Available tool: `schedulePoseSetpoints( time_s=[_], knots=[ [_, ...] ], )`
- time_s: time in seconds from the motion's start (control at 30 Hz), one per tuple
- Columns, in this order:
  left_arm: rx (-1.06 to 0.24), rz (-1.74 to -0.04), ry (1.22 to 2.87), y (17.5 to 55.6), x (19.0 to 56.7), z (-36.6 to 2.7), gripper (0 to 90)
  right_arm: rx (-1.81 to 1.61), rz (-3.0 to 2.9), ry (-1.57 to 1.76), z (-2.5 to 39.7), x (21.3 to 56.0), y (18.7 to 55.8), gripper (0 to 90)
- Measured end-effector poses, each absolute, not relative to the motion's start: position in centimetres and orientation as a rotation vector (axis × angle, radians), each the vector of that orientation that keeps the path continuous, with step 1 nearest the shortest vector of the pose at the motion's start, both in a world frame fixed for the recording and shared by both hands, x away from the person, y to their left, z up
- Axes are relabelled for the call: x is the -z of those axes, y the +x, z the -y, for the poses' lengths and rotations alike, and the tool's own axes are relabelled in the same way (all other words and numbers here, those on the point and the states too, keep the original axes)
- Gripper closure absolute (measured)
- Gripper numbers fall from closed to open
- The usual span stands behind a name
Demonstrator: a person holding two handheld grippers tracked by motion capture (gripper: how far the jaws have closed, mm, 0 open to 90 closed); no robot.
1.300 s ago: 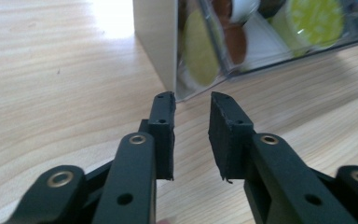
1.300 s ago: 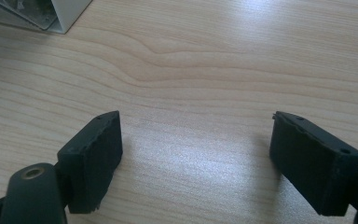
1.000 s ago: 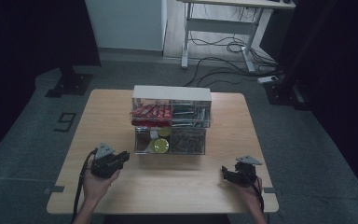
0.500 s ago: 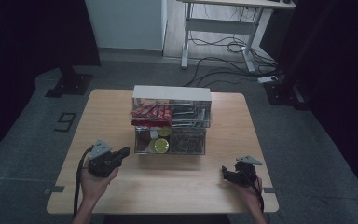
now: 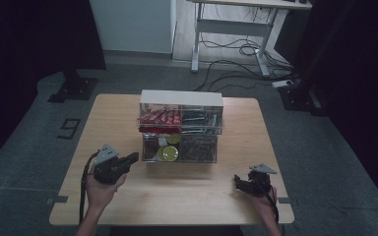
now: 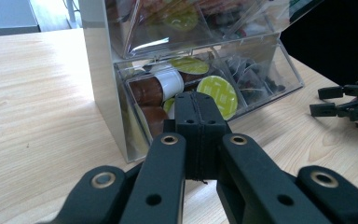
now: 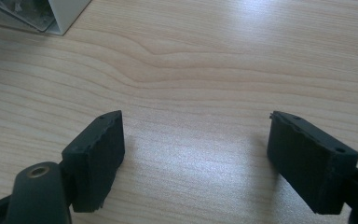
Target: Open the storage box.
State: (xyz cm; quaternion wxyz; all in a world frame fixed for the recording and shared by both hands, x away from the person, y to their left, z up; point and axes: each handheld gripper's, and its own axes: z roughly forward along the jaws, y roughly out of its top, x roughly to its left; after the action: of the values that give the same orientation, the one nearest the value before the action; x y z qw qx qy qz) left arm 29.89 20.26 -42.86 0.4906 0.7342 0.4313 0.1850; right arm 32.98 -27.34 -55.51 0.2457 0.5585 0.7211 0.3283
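Capsules (image 6: pixel 216 89) sit in the lower left bin of the clear organizer (image 5: pixel 179 129), which stands mid-tabletop (image 5: pixel 187 194) toward the far side. Left claw (image 5: pixel 133 158) is right at that bin's front left corner, jaws pressed together with nothing between them; in the left gripper view (image 6: pixel 199 109) the tips point straight at the green-lidded capsule behind the clear front wall, just short of it as far as I can tell. Brown capsules with white rims are stacked just left of the green one, and the lower right bin holds dark pods.

Right claw (image 5: pixel 238 181) is well apart from the organizer, low over the near right part of the tabletop with its jaws spread wide and nothing in them. Its own view (image 7: pixel 193 140) shows bare wood between the jaws, with the organizer's near corner far up in the top left.

Plenty of bare wood along the front edge between the two hands, and a free strip on either side of the organizer out to the tabletop's side edges.
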Motion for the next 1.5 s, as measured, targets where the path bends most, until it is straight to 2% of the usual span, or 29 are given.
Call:
schedulePoseSetpoints(
  time_s=[1.5],
  knots=[
    [-0.423,-0.954,1.802,32.3,38.3,-16.9,90.0,-0.896,-1.966,1.525,27.4,55.5,33.0,19.3]
  ],
)
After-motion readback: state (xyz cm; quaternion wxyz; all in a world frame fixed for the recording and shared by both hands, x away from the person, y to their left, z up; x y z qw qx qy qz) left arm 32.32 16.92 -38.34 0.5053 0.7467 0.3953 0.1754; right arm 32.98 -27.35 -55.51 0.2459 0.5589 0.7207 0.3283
